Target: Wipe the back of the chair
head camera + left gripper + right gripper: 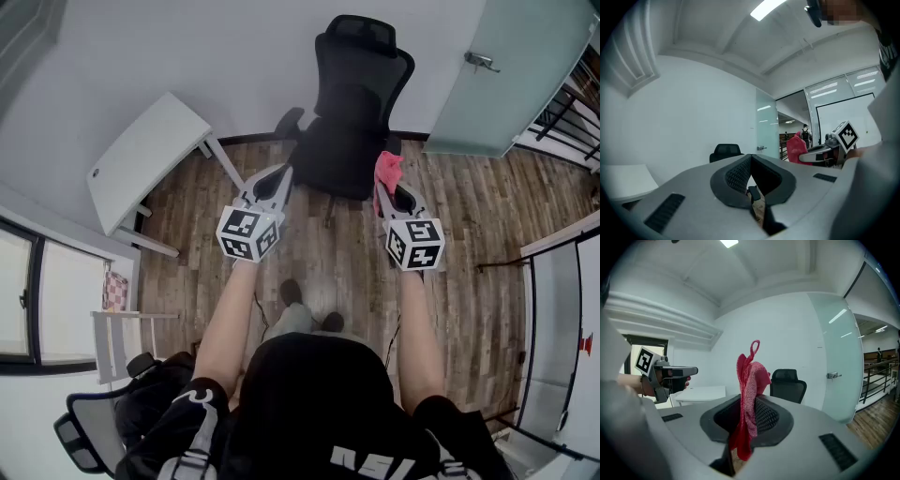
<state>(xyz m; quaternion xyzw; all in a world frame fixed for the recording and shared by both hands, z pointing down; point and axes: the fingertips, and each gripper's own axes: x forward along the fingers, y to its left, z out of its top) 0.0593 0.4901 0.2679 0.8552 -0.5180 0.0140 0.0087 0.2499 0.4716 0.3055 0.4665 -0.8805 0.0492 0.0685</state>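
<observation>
Evidently the approach is in hand: the right gripper (384,195) has its jaws clamped on a red cloth (751,380), while the left gripper (279,176) has its jaws closed on nothing. The black office chair (354,94) stands ahead by the wall, well apart from both. Next, the cloth must be carried forward to the backrest.

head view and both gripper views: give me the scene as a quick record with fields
left tool: shut, nothing between the jaws
right tool: shut on red cloth, which sticks up past the jaws
office chair: black, ahead by the wall, neither tool touching it
white table: left of the chair
floor: wood planks
</observation>
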